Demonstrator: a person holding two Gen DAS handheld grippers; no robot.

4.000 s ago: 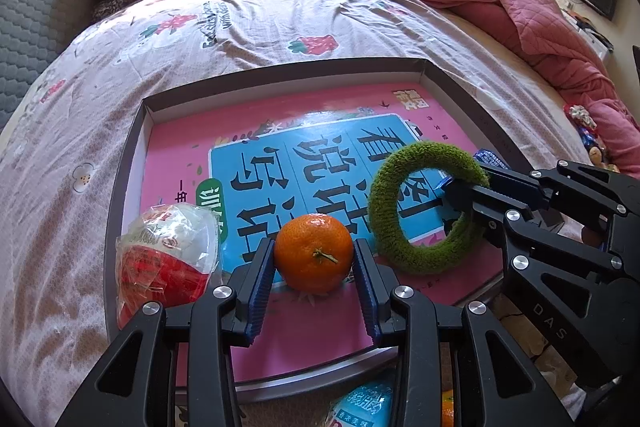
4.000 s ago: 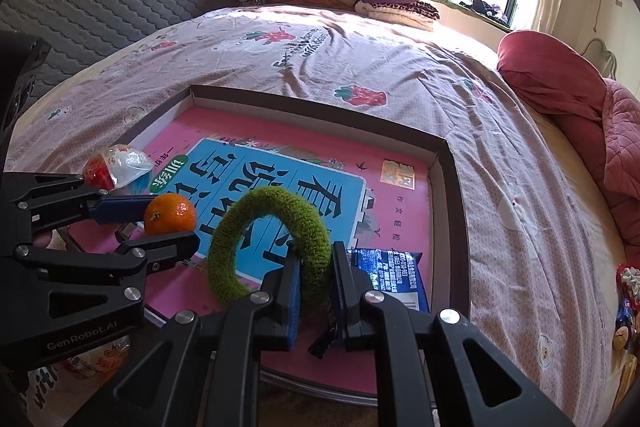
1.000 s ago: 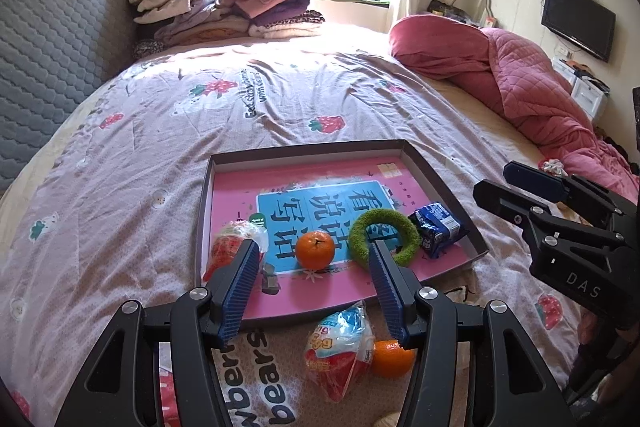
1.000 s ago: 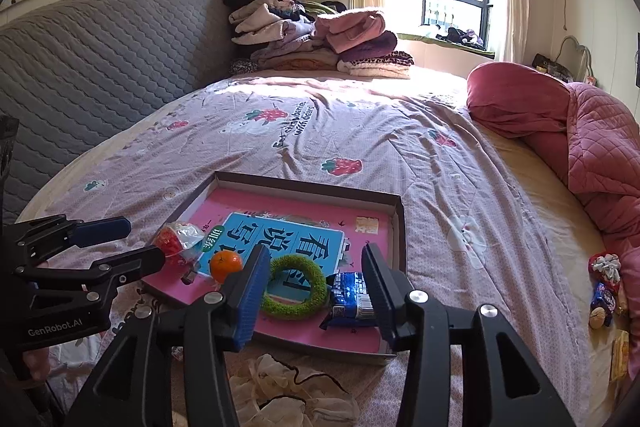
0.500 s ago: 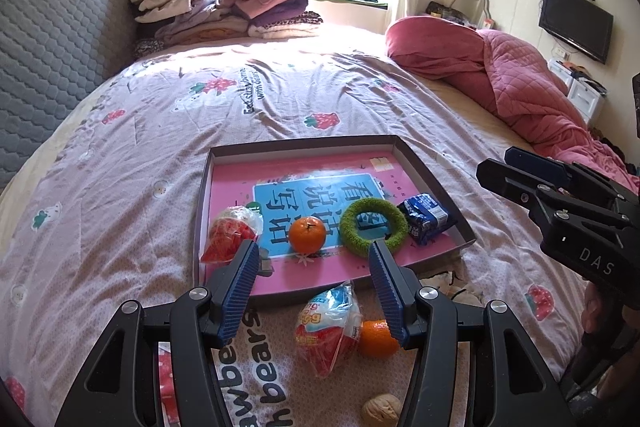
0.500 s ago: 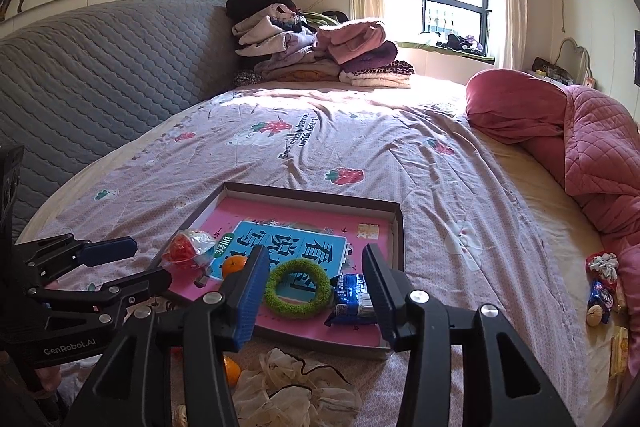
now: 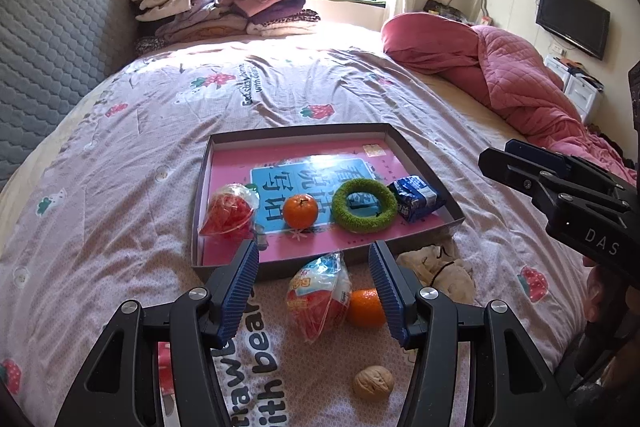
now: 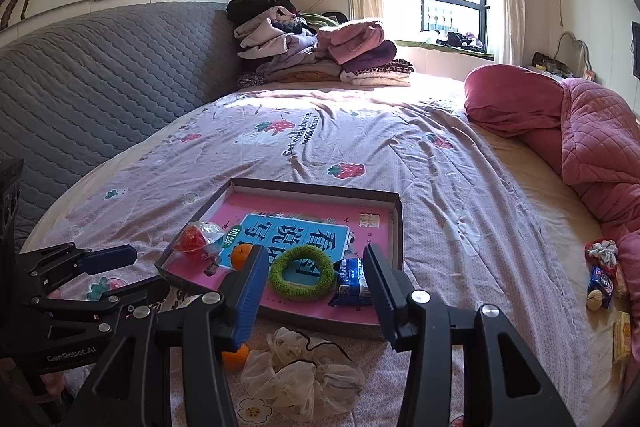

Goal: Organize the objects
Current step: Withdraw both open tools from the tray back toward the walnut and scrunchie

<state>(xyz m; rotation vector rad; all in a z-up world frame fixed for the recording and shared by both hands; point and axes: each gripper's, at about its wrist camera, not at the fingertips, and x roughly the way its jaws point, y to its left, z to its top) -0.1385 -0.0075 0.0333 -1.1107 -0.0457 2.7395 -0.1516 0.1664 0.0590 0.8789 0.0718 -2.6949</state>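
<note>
A shallow cardboard tray (image 7: 201,195) with a pink printed bottom lies on the bed. In it sit a red snack bag (image 7: 228,211), an orange (image 7: 301,211), a green fuzzy ring (image 7: 364,205) and a blue packet (image 7: 416,197). On the sheet in front of the tray lie another snack bag (image 7: 320,297), a second orange (image 7: 366,307), a walnut (image 7: 373,381) and a cream scrunchie (image 8: 296,371). My left gripper (image 7: 313,251) hangs open above these loose items, holding nothing. My right gripper (image 8: 315,255) is open and empty too, back from the tray's near edge (image 8: 320,321).
Folded clothes (image 7: 224,7) are stacked at the head of the bed, against a grey quilted headboard (image 8: 100,75). A pink quilt (image 7: 500,75) is heaped along the right side. Small packets and toys (image 8: 600,275) lie at the bed's right edge.
Both grippers have let go of the orange and the green ring, which stay in the tray. They have drawn back from the tray, and the walnut and loose items have come into view.
</note>
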